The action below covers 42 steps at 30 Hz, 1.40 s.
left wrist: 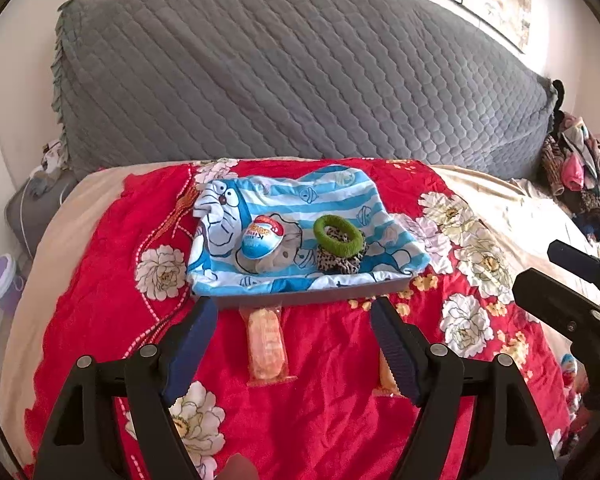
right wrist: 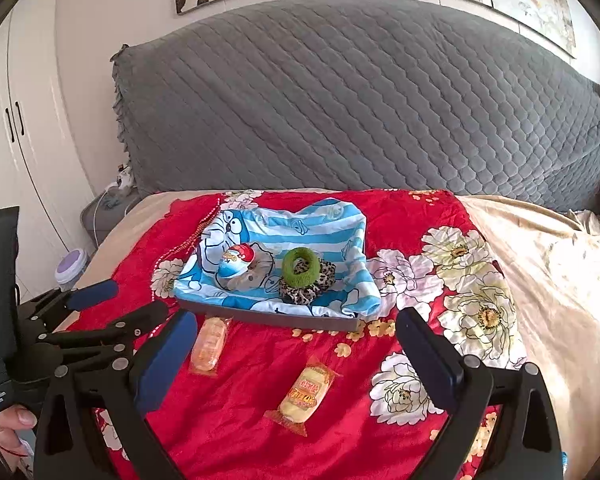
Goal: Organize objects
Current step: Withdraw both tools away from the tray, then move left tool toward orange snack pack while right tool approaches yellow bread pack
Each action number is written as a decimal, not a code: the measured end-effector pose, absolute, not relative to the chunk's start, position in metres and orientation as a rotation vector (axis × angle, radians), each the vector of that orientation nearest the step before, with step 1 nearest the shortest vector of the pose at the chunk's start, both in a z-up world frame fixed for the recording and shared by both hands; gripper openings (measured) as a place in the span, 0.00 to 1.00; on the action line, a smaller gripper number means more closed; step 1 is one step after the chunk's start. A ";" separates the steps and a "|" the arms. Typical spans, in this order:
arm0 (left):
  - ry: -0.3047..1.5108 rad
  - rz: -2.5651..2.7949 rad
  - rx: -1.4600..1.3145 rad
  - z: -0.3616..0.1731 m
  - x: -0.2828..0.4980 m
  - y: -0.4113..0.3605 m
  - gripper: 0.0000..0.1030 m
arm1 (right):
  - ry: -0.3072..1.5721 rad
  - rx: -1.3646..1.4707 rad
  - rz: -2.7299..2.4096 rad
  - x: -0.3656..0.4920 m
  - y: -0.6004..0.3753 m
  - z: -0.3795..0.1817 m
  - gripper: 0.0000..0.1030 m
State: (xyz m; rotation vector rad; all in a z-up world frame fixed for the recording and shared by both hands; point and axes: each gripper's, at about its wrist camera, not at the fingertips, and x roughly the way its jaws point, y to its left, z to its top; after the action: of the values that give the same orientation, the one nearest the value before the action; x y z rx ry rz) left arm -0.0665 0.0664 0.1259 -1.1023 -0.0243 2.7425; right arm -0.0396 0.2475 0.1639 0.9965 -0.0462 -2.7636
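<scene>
Both wrist views toward tray (left wrist: 308,298)

Bright daylight falls from the right, washing out the beige sheet (right wrist: 560,280) at the bed's right edge; fisheye bending and dark vignetting mark both views' corners.

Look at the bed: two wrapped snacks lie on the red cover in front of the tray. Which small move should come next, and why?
Probably lower the right gripper onto the nearer snack. Its jaws stand open and empty, and that snack lies between them on the red cover, outside the tray, where the egg toy and the green hair tie already sit.
</scene>
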 end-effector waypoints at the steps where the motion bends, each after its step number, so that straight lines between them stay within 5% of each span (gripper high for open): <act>1: -0.016 2.742 -1.102 0.126 -0.064 0.067 0.78 | -0.042 0.992 -2.764 -0.036 0.247 0.165 0.98; 42: -0.042 2.663 -1.255 0.038 -0.075 0.051 0.78 | 0.058 1.276 -2.812 -0.028 0.229 0.060 0.98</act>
State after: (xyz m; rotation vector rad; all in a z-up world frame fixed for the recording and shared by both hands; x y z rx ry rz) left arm -0.0753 0.0510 0.0378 -1.2548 -0.0417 2.6632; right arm -0.0277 0.2286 0.0604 1.2763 0.0576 -2.8117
